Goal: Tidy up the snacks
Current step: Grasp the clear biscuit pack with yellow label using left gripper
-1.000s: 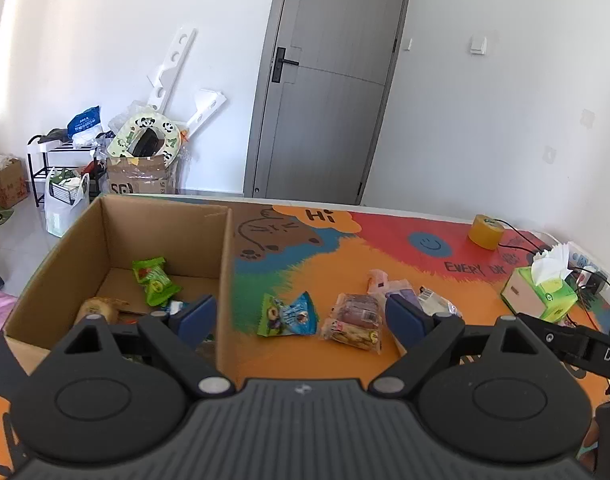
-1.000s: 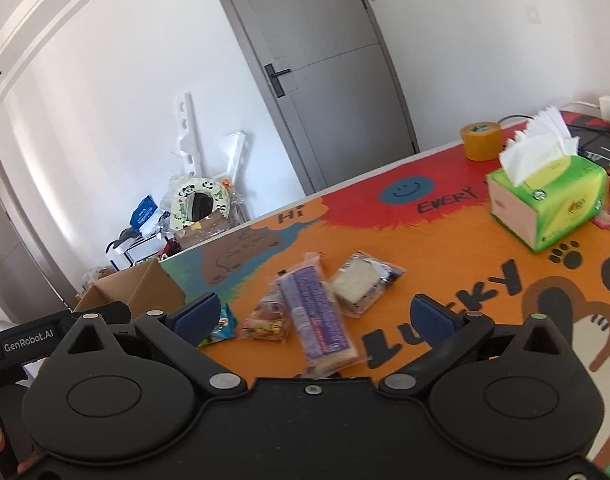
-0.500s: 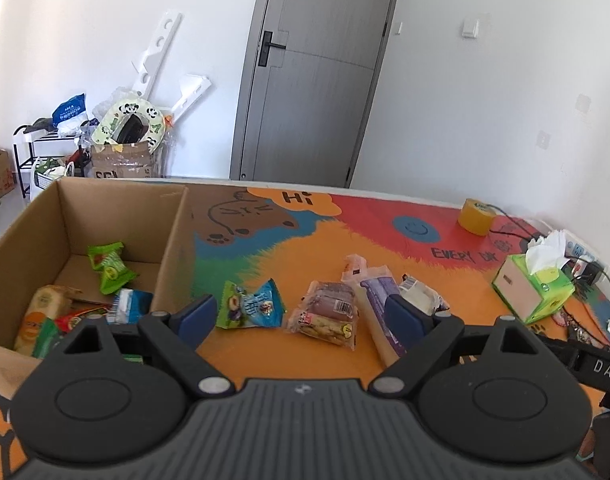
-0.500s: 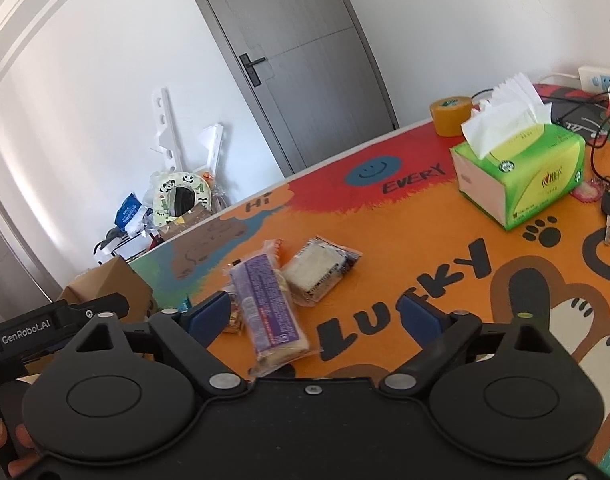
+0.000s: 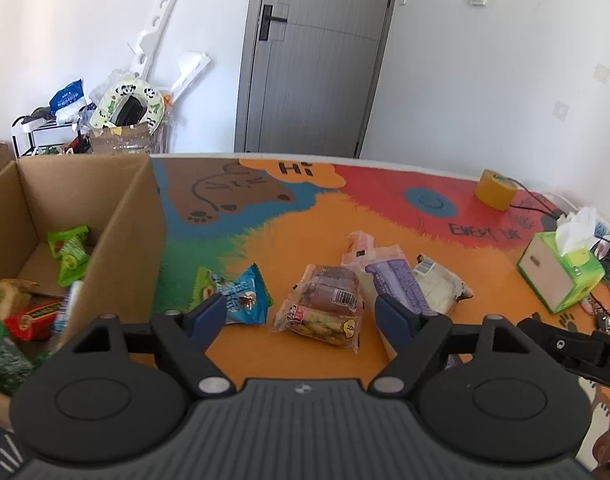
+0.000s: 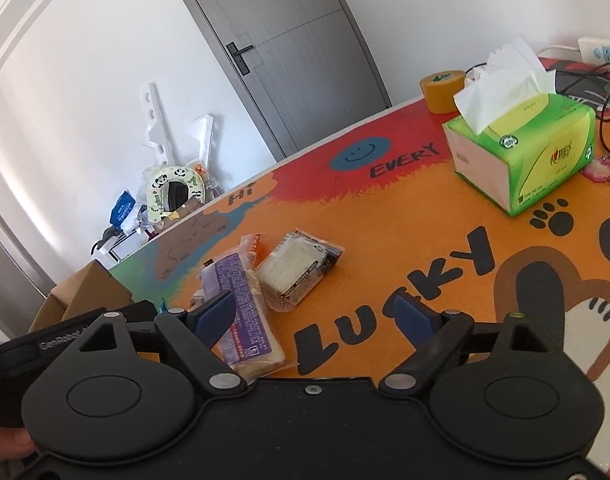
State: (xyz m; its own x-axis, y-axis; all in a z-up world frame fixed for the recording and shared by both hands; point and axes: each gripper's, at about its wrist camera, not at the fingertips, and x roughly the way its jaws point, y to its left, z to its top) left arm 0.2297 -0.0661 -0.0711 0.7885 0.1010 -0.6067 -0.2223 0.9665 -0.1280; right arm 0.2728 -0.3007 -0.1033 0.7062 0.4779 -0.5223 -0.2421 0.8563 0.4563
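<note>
Left gripper [image 5: 300, 314] spread but closing, nothing pinched yet, pads bracketing empty air just above the clear cookie pack [image 5: 323, 306] on the mat [image 5: 445, 280]. Right gripper [image 6: 319, 314] likewise spread and closing on nothing, left finger [image 6: 217, 314] over the purple pack [image 6: 243, 312], right one over bare mat. Compared with a second ago: both lower and nearer the snacks, both narrower, packs larger in each view. Reads as a twin approach, cookie pack for the left, purple pack probably for the right, neither grasp made. Loose snacks in a row on the mat: blue-green pouch [image 5: 235, 294] nearest the box [image 5: 121, 248], then cookie pack, then purple pack lying against a pink wrapper [image 5: 359, 246], then white pack [image 6: 297, 270] just beside it. Box at far left, already holding a green pouch [image 5: 69, 252], a red bar [image 5: 31, 318] and other items, partly blurred. Four or five packs still outside, so sorting well short of done. Further out, tissue box [image 6: 525, 148] and yellow tape roll [image 6: 443, 90] toward the far right edge, cables beyond. Off the table: grey door [image 5: 317, 56], white wall, clutter in the corner. Crinkly film likely slippery, so a pinch across the pack's middle looks safer than at a sealed end.
</note>
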